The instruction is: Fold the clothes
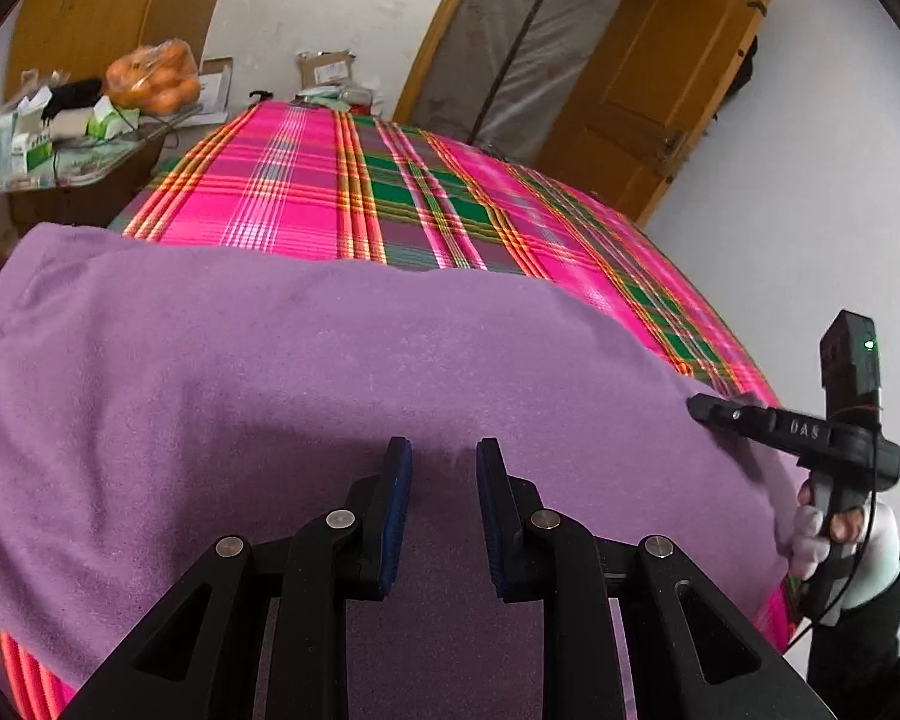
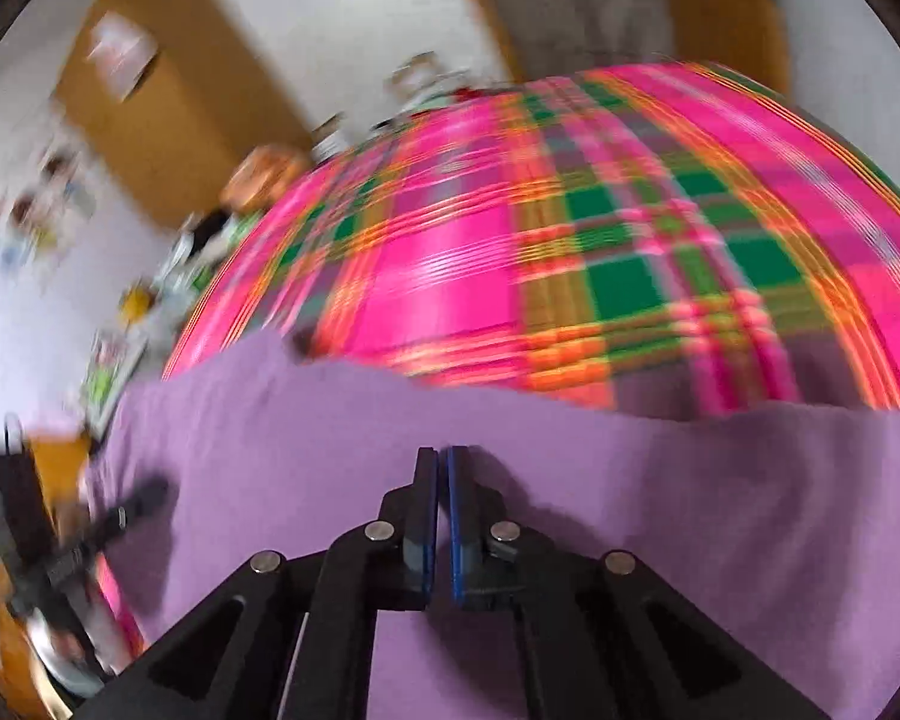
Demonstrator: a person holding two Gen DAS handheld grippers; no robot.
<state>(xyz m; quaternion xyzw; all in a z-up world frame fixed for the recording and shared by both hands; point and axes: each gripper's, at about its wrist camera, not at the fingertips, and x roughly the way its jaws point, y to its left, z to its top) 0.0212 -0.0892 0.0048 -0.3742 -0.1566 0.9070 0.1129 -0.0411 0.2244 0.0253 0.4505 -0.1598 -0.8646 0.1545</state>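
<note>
A purple fleece garment [image 1: 330, 372] lies spread across the near part of a bed with a pink and green plaid sheet [image 1: 342, 186]. My left gripper [image 1: 444, 450] hovers over the garment's near middle, open, with nothing between its blue pads. At the right, a white-gloved hand [image 1: 810, 534] holds my right gripper [image 1: 699, 405], whose tip rests at the garment's far right edge. The right wrist view is blurred: the right gripper [image 2: 442, 450] has its pads together over the purple garment [image 2: 630, 480], with no fabric visible between them. The left gripper [image 2: 150, 492] shows there at the left.
A cluttered side table [image 1: 60, 168] with boxes and a bag of oranges [image 1: 153, 78] stands left of the bed. Cardboard boxes [image 1: 327, 69] sit past the bed's far end. A wooden door [image 1: 660, 78] and a white wall are at the right.
</note>
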